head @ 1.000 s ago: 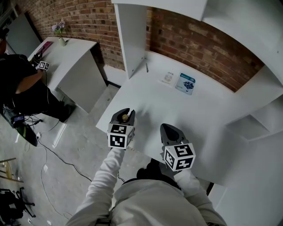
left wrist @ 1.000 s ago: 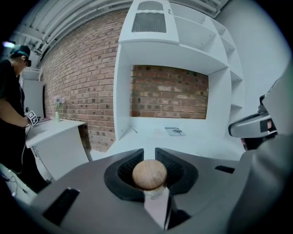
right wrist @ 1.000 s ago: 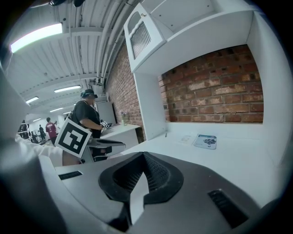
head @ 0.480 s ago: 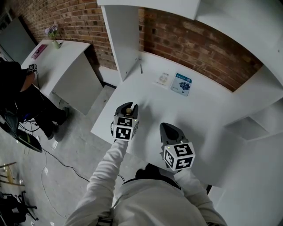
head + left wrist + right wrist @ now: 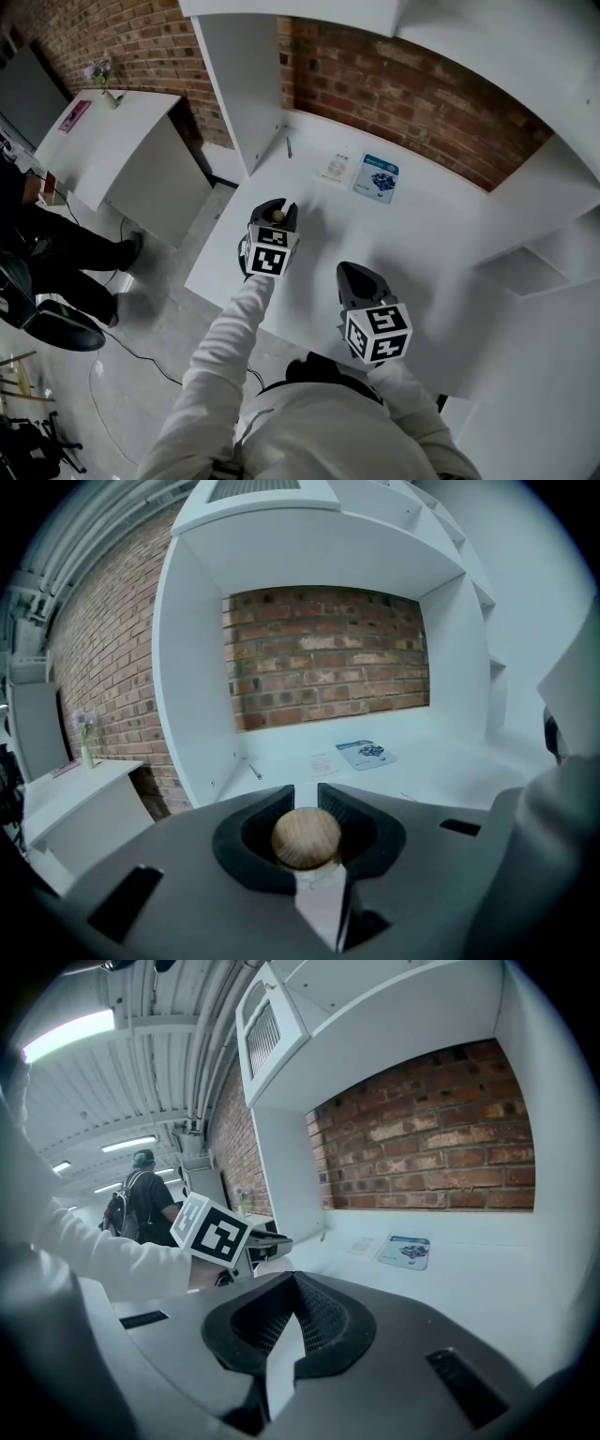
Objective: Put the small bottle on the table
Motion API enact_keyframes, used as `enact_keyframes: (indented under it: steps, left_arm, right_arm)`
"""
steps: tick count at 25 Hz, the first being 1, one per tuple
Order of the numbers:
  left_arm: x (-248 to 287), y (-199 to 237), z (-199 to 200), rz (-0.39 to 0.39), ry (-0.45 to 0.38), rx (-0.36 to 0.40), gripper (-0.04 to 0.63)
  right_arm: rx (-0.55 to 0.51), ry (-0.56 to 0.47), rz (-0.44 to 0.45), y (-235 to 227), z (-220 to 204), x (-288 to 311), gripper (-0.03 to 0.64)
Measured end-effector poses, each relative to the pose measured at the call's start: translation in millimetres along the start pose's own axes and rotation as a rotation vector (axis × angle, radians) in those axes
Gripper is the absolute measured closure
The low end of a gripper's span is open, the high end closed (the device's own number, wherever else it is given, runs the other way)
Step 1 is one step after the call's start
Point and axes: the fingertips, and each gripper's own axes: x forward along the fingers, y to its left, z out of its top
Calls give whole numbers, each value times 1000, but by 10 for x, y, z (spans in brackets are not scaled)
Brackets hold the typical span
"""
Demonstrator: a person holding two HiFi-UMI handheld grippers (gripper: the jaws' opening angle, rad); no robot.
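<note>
The small bottle [image 5: 307, 837], with a round wooden stopper, sits upright between the jaws of my left gripper [image 5: 306, 794], which is shut on it. In the head view this left gripper [image 5: 277, 208] hangs over the near left part of the white table [image 5: 431, 234], and the bottle's stopper [image 5: 277, 217] shows between its fingers. My right gripper [image 5: 352, 274] is held lower and to the right, near the table's front edge. Its jaws meet with nothing between them in the right gripper view [image 5: 292, 1283]. The bottle's body is mostly hidden by the jaws.
A blue booklet [image 5: 377, 177] and a white leaflet [image 5: 337, 167] lie at the back of the table by the brick wall. A white shelf upright [image 5: 234, 84] stands at the back left. A second white desk [image 5: 122, 141] and a person's legs [image 5: 56, 244] are to the left.
My left gripper has carried the bottle forward, from the table's left front edge to further over the tabletop. The right gripper has stayed put.
</note>
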Motion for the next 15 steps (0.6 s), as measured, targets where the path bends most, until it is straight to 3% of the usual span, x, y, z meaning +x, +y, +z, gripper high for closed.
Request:
enact_keyframes:
  steps: [15]
  left_arm:
    - [476,-66,111,-9,21,56,506]
  right_arm:
    - [16,7,-14,-217,-31,15,589]
